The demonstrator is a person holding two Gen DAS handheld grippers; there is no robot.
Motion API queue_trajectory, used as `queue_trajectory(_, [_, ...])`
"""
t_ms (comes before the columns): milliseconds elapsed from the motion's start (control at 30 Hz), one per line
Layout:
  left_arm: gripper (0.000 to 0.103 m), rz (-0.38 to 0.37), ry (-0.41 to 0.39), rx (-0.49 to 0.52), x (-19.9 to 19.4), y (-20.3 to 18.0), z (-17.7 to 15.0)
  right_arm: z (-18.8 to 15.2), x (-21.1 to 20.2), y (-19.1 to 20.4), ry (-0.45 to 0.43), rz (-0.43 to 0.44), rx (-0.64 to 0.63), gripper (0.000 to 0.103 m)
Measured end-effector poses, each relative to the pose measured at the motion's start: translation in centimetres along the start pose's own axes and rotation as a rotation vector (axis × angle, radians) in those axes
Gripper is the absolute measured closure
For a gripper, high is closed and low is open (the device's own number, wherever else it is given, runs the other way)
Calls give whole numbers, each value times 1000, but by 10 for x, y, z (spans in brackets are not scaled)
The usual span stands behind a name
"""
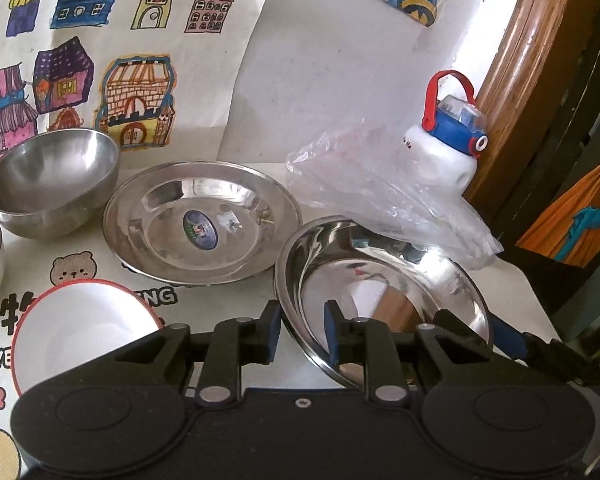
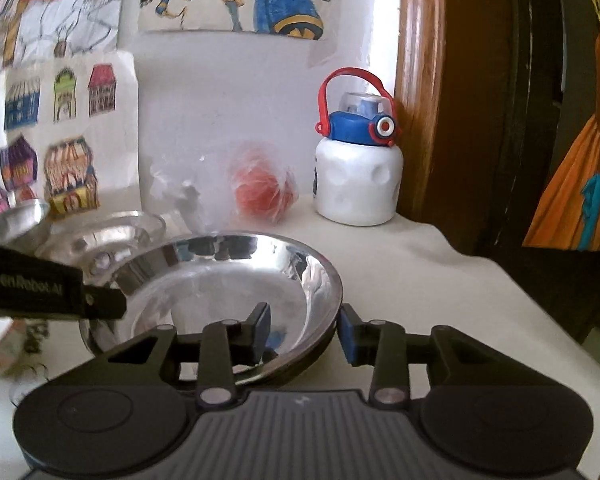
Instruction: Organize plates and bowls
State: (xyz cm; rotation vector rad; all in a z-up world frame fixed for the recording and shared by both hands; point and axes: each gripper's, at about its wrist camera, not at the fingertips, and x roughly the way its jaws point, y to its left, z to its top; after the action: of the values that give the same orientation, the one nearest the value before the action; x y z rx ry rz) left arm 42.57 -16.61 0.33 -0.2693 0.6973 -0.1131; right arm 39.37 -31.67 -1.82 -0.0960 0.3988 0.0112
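Nearby, a plastic bag (image 1: pixel 384 184) drapes over the steel plate (image 1: pixel 380 280) both grippers' fingers straddle, unclamped

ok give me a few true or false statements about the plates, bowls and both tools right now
1. The left tool straddles the rim of the tilted steel plate. True.
2. The right tool is shut on the water bottle. False: it brackets the same plate's rim.
3. A second steel plate carries a sticker. True.
4. The steel bowl sits inside that plate. False: it stands beside it.
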Motion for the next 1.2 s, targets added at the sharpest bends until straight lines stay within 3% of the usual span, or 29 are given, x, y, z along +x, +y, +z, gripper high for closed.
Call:
queue_trajectory(133, [76, -2, -4, 8, -1, -1, -1, -2, 1, 2, -6, 4, -14, 50])
queue_trajectory(200, [66, -3, -9, 8, -3, -2, -2, -2, -2, 4, -25, 2, -27, 37])
queue_trajectory(367, [49, -16, -23, -8, -12, -1, -4, -2, -11, 3, -41, 8, -16, 19])
queue_trajectory(567, [32, -42, -59, -14, -39, 0, -6, 1, -39, -3, -71, -7, 18, 5])
queue_trajectory(733, [18, -55, -109, -18, -76, 8, -9, 6, -75, -4, -100, -33, 27, 0])
queue_trajectory(800, [5, -52, -131, -13, -92, 14, -10, 6, -90, -3, -111, -39, 30, 0])
queue_trajectory(1200, [1, 16, -200, -19, -176, 74, -29, 2, -167, 43, -160, -39, 30, 0])
